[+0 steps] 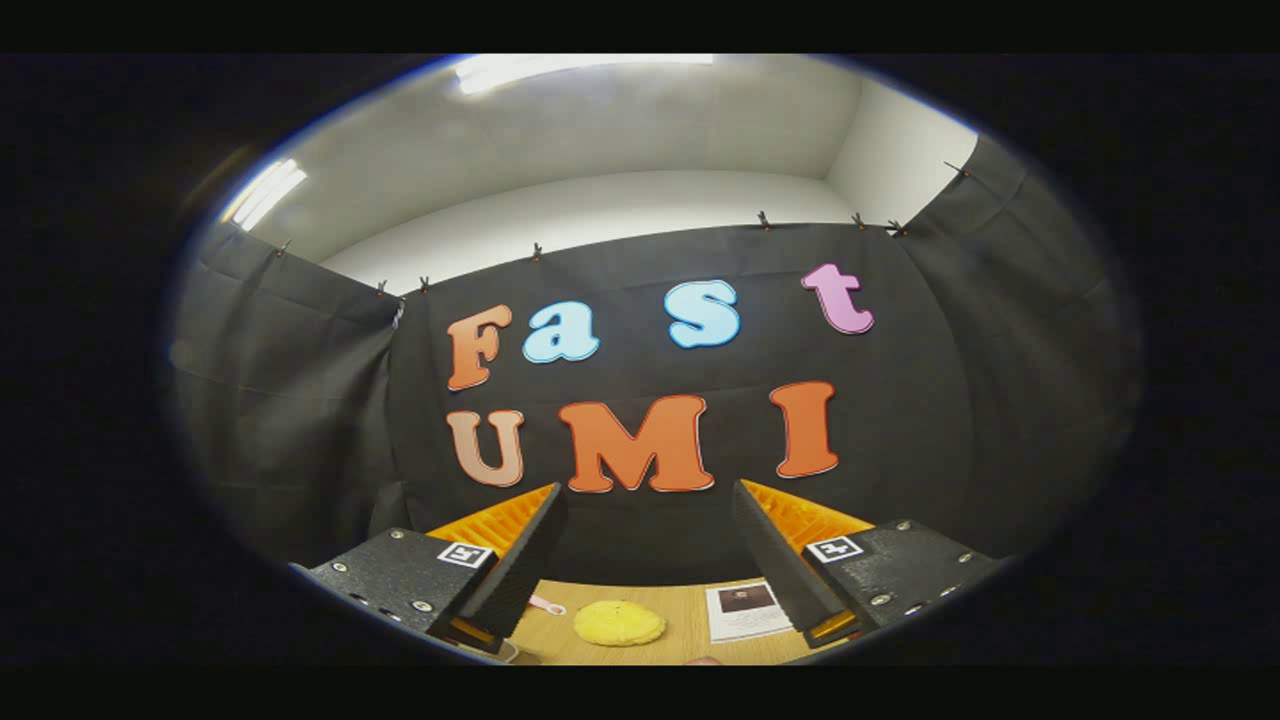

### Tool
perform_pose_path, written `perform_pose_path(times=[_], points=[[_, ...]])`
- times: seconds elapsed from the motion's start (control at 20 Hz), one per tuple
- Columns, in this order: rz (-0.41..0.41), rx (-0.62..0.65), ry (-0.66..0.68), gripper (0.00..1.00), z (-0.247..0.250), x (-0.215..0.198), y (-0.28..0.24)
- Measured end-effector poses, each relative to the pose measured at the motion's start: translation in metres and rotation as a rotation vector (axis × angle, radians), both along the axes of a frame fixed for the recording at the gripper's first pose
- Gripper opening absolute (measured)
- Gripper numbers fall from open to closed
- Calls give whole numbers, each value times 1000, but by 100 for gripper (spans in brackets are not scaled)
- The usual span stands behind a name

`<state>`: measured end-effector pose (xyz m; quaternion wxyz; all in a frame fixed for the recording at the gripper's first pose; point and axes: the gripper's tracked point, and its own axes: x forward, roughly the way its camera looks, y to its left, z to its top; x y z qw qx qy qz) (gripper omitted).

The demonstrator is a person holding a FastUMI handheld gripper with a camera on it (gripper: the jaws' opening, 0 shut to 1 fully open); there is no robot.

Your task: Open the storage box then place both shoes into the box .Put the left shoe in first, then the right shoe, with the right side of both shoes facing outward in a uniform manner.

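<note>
Apparently nothing is begun: the claw (640,560) hangs wide open and empty over the bench (680,640) (box and shoes unseen)

Gripper (650,545) raised and tilted up, looking mostly at the booth wall. Fingers (520,560) spread wide, nothing held between them, neither touching anything. Each finger is black on its inner face with orange ribbed backing behind. Both finger mounts are black plates with screws and a small square marker on top. Left and right fingers sit roughly level and symmetric, tips angled inward toward each other.
</note>
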<state>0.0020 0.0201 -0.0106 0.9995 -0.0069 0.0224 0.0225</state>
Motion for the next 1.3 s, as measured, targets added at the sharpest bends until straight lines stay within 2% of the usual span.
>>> perform_pose_path(times=[0.2,0.45,0.8,1.1,1.3], points=[[33,25,46,98,-14,0,13],[103,96,196,98,-62,-7,38],[222,137,535,97,-174,-37,89],[330,244,800,97,-245,-75,135],[372,234,958,97,-290,-105,154]])
